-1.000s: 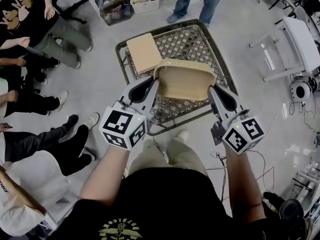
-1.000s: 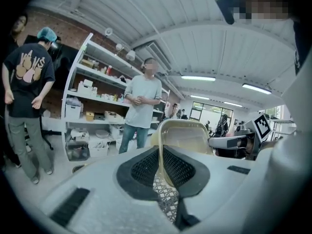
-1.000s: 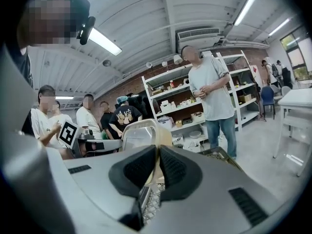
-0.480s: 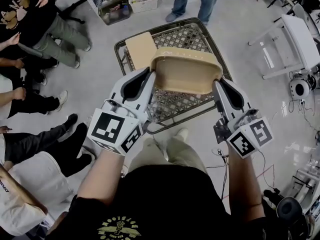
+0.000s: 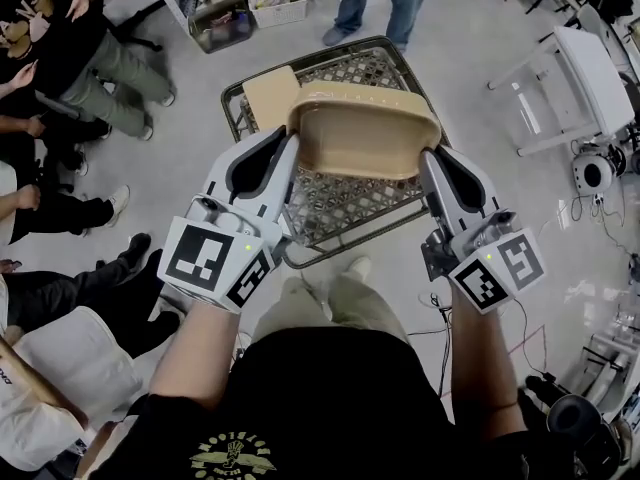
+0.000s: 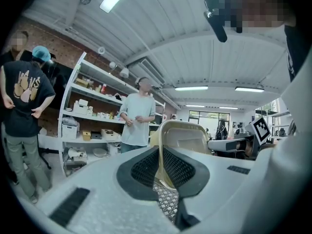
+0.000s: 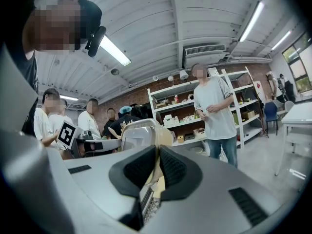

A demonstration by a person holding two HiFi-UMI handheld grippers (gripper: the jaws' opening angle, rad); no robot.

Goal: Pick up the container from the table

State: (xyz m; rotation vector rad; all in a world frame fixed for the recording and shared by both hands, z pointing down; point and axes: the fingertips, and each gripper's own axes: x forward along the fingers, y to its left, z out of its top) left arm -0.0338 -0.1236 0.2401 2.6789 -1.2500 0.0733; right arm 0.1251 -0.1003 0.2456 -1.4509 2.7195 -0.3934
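In the head view the tan container (image 5: 365, 143) is in the top middle, up off the wire table (image 5: 340, 213), between the left gripper (image 5: 290, 163) and the right gripper (image 5: 428, 168). The left gripper view, then the right gripper view, each show jaws squeezed tight on its thin rim. Lifting both ends evenly should stop it tipping.

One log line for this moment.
container: held above mesh table | left gripper: shut on container rim | right gripper: shut on container rim

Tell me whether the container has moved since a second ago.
Yes. Against the mesh table, the container has shifted toward the table's far edge and now overlaps more of the tan board.
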